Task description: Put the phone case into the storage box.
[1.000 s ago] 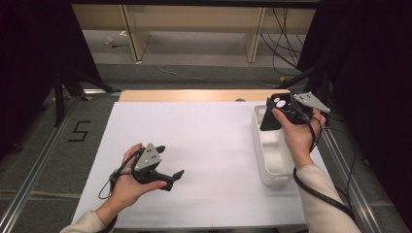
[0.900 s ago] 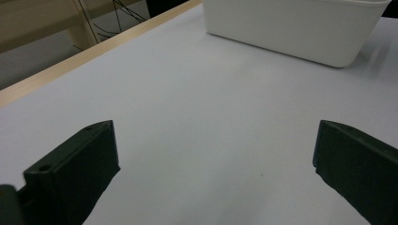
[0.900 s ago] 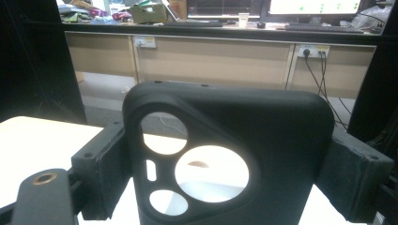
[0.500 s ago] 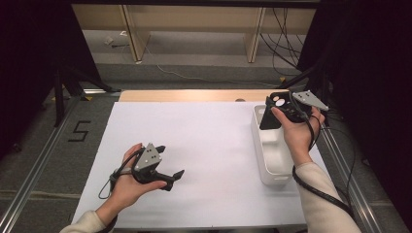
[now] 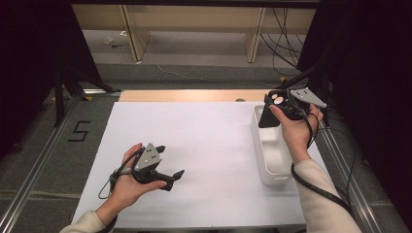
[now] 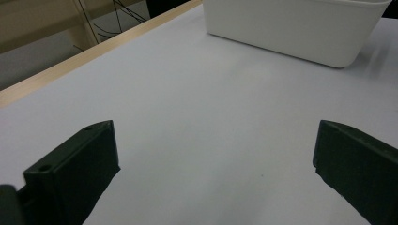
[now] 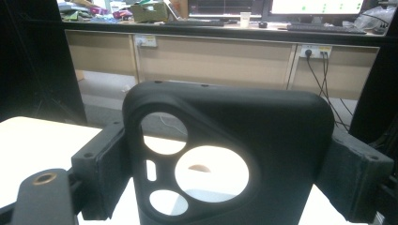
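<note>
A black phone case with round camera cut-outs is held upright over the far end of a white bin. My right gripper is shut on it. In the right gripper view the phone case stands between the two jaws, clamped at its sides by my right gripper. My left gripper rests low over the white table sheet at the front left, open with nothing in it. The left gripper view has my left gripper wide apart over bare sheet, with the white bin farther off.
A wooden strip edges the table's far side. Metal rails run along both sides on grey floor. Shelving and cables lie beyond the table. A desk with monitors stands in the background of the right gripper view.
</note>
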Demonstrator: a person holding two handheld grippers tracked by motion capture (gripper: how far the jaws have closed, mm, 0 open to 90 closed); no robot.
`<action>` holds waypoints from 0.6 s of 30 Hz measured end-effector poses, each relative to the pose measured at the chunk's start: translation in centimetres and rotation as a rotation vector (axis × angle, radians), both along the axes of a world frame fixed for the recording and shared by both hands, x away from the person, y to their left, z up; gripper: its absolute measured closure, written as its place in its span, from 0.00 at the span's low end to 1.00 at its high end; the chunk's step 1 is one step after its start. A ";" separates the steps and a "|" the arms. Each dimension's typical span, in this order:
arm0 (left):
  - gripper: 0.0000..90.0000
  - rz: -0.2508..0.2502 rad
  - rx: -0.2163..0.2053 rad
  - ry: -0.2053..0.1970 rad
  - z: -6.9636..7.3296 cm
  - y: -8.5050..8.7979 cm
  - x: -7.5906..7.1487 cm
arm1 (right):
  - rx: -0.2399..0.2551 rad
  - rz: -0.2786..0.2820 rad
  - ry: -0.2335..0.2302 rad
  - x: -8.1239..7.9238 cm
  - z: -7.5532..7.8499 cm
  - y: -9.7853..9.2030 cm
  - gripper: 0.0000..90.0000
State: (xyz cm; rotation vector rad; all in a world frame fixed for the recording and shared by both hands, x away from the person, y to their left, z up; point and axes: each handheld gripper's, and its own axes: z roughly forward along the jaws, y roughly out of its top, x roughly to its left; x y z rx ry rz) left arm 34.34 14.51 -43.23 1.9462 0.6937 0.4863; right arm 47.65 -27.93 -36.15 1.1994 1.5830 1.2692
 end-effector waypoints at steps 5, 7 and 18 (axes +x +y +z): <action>0.00 0.000 -0.001 0.002 0.0 0.0 0.0 | 0.000 -0.002 0.002 0.2 0.0 0.0 0.17; 0.00 -0.001 0.000 0.000 0.0 0.0 0.0 | 0.000 -0.003 0.002 0.3 0.0 0.1 0.17; 0.00 0.001 -0.002 0.002 0.0 0.0 0.0 | 0.002 -0.009 0.008 0.6 -0.1 0.0 0.17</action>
